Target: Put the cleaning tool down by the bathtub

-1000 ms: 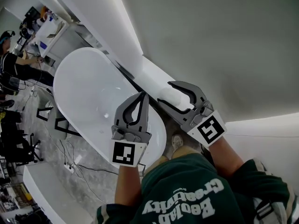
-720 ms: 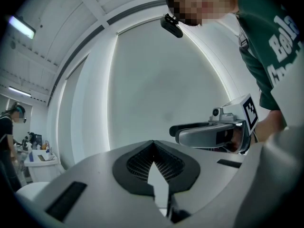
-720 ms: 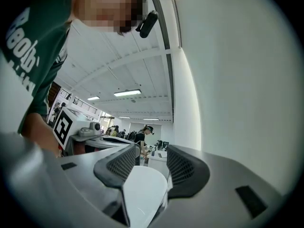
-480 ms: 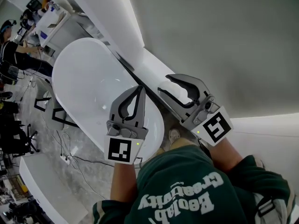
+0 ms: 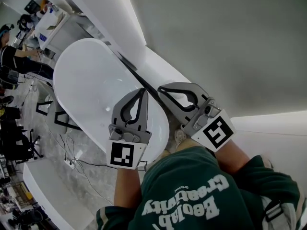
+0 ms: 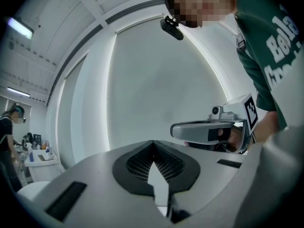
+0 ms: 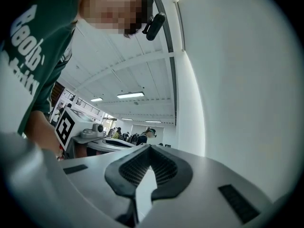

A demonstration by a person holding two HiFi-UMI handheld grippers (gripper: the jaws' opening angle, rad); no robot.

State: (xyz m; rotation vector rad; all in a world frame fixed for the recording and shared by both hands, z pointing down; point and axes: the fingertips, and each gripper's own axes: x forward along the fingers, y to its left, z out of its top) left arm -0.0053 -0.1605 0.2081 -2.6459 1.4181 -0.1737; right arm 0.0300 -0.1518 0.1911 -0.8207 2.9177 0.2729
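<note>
The right tool [image 5: 162, 89] has snapped shut, empty; left tool [image 5: 142, 91] likewise, bathtub [image 5: 91, 90] at ten o'clock. Put-down looks done; next, retreat.

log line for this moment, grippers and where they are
left gripper: shut, empty | right gripper: shut, empty | position: both held near end of white oval bathtub

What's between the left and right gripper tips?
In the head view, the bathtub rim and a dark strip beside the white ledge; nothing else.
</note>
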